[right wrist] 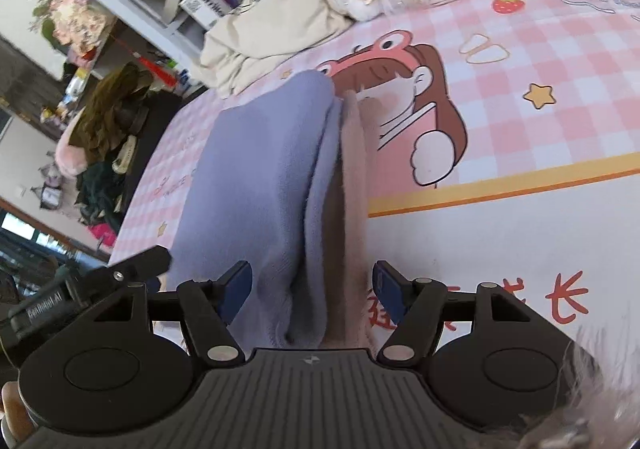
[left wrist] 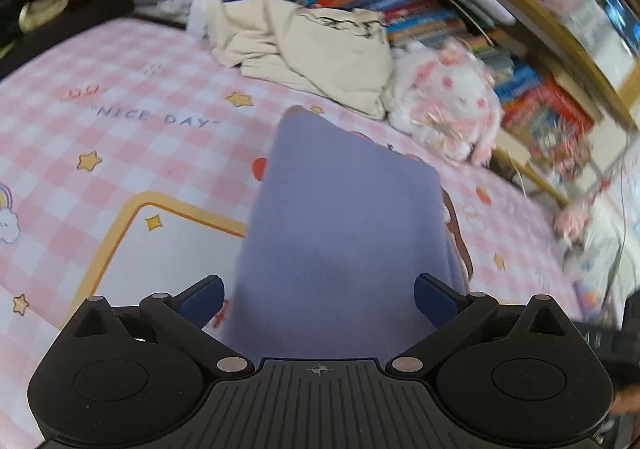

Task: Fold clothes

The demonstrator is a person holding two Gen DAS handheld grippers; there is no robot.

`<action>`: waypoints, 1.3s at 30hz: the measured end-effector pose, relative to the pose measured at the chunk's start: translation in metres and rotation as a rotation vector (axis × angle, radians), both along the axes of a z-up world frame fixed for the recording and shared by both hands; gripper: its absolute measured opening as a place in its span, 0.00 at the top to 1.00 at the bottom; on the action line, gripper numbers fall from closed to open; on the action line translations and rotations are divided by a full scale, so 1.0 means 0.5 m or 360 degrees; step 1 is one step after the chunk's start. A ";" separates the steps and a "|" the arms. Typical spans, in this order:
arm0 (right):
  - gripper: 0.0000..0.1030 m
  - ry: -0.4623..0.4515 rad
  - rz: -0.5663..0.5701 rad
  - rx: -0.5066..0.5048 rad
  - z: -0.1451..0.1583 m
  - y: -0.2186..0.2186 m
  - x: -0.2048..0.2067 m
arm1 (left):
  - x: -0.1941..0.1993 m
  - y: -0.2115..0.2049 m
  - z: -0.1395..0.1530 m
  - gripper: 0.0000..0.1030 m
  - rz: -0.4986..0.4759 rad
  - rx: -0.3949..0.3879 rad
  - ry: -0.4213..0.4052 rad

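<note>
A lavender garment point(left wrist: 340, 225) lies folded into a long strip on the pink checked bed cover point(left wrist: 120, 97). My left gripper point(left wrist: 320, 301) hovers over its near end, open, blue pads wide apart with the cloth passing beneath them. In the right wrist view the same lavender garment point(right wrist: 260, 177) shows a pinkish-beige layer point(right wrist: 354, 169) along its right edge. My right gripper point(right wrist: 314, 295) has both layers bunched and creased between its narrowed fingers, shut on the bundle. Part of the left gripper's black body point(right wrist: 132, 269) shows at the left.
A crumpled cream garment point(left wrist: 320, 49) and a white-and-pink plush toy point(left wrist: 452, 97) lie at the far side of the bed. Behind them run bookshelves point(left wrist: 420, 1) packed with books. A dark heap of clothes point(right wrist: 112, 117) sits beyond the bed's left edge.
</note>
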State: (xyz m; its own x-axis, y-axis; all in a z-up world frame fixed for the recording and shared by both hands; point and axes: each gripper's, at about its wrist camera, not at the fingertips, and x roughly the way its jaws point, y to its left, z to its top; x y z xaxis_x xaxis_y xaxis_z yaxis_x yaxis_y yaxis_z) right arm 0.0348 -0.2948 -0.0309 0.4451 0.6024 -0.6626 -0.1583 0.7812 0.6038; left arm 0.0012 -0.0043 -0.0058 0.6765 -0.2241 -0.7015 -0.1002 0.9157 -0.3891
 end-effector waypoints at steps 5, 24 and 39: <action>0.38 0.0081 -0.0118 0.0013 -0.010 0.010 0.015 | 0.042 0.039 -0.027 0.08 -0.0097 -0.0132 0.0109; 0.72 -0.0072 -0.0255 -0.0202 0.009 0.081 0.000 | 0.116 0.040 -0.063 0.41 -0.0403 -0.0186 0.0193; 0.72 -0.0045 -0.0154 -0.0353 0.021 0.047 -0.082 | 0.047 -0.046 -0.033 0.43 -0.0616 0.0064 0.0207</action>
